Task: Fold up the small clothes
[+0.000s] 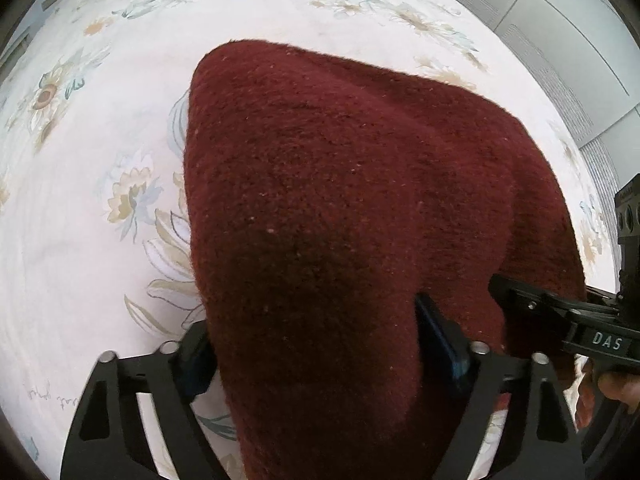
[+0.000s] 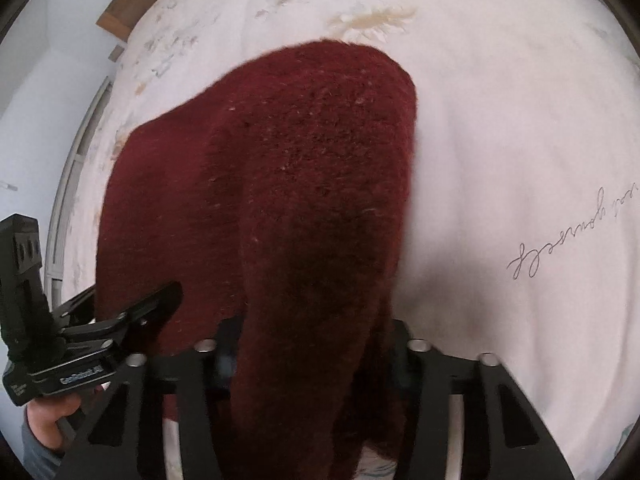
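A dark red knitted garment (image 1: pixel 340 200) hangs from both grippers over a white flowered bedsheet (image 1: pixel 100 160). My left gripper (image 1: pixel 320 344) is shut on its near edge, the cloth draped between and over the fingers. My right gripper (image 2: pixel 316 352) is shut on the same garment (image 2: pixel 304 184) at its near edge. Each gripper shows in the other's view: the right gripper (image 1: pixel 560 312) at the right edge of the left wrist view, the left gripper (image 2: pixel 100 320) at the lower left of the right wrist view. The fingertips are mostly hidden by cloth.
The sheet (image 2: pixel 520 140) covers the bed all around, with cursive lettering (image 2: pixel 572 236) printed at the right. White cabinet doors (image 1: pixel 580 40) stand beyond the bed's far right. A wooden frame corner (image 2: pixel 116 20) shows at the upper left.
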### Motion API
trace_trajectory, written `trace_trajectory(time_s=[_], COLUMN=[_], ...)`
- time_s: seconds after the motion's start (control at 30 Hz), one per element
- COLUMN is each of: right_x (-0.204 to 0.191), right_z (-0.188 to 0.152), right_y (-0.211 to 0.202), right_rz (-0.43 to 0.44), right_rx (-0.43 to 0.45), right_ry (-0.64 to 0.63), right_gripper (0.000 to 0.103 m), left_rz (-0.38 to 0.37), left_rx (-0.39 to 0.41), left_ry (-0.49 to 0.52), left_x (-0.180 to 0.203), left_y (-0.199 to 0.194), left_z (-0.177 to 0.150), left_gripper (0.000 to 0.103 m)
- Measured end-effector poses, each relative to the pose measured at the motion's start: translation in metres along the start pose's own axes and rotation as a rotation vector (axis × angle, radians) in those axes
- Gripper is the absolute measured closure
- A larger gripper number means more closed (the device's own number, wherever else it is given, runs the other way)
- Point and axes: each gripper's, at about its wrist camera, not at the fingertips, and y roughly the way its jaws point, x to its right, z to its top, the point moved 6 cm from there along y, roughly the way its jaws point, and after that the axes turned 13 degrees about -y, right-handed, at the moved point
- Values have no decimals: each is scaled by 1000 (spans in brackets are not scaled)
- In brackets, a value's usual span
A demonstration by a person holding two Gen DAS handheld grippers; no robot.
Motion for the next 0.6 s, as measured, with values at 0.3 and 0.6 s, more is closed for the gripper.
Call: trace_trajectory(time_s=[0.3,0.6], right_x=[-43,-130], right_z=[13,25], right_y=[-49,-60], right_rz=[-85,-39], right_rx=[62,108], right_ry=[-103,-214], right_gripper=[66,66], left_rz=[-88,-92], left_rx=[41,136], left_ry=[12,25], left_x=[-5,-71], left_y=[-57,-130], left_z=[11,18], left_gripper=[57,57])
